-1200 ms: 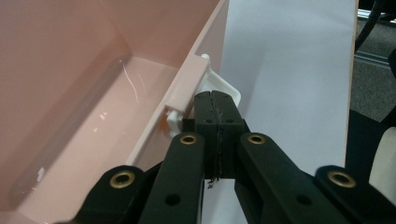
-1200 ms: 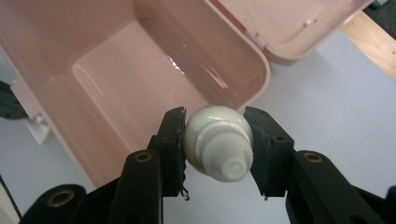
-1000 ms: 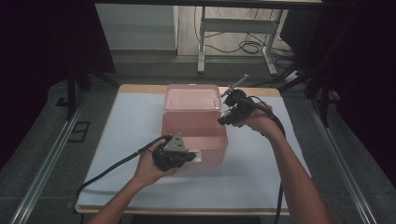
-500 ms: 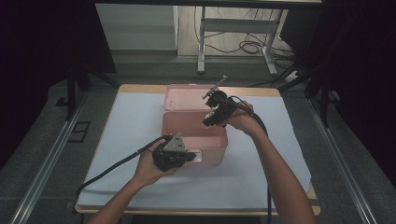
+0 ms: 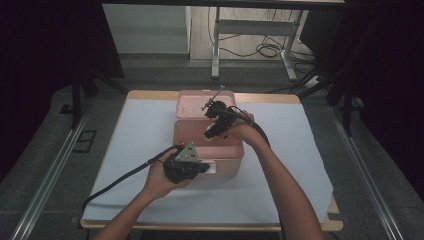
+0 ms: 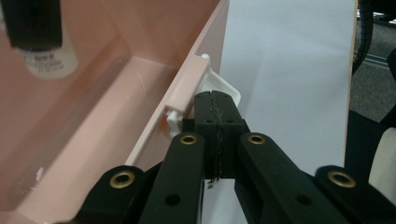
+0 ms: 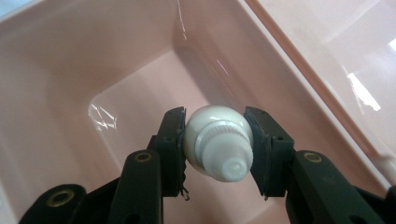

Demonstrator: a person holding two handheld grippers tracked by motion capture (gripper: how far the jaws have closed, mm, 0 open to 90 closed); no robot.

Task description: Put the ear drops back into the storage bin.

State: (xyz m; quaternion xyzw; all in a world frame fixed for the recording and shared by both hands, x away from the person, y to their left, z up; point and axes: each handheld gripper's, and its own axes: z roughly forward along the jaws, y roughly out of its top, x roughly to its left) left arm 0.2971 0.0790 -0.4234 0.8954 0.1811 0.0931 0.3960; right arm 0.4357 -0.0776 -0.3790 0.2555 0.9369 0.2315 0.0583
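the pink box [image 5: 207,145] sits open near the middle of the desk [image 5: 135,130], on a white sheet, with its lid [image 5: 192,104] swung back toward twelve o'clock. the left tongs [image 5: 202,167] are at the box's six o'clock wall, where a white latch [image 6: 219,86] sticks out; in the left gripper view the two black jaws are pressed flat together with no gap, their tips right at that latch, just beside the box's rim [image 6: 184,86]. whether they pinch the latch tab or merely rest against it cannot be told. the left hand [image 5: 160,177] lies on the sheet at about seven o'clock of the box.

the right tongs [image 5: 214,131] hang over the open box, toward its one o'clock corner, pointing down into it. they stand roughly half open and are clamped on a white bottle [image 7: 217,140], one pad on each side of its rounded body; the ribbed cap [image 7: 229,163] faces the camera in the right gripper view. the bottle is in the air above the pink floor of the box, not touching it. the right hand [image 5: 240,127] comes in from about four o'clock.
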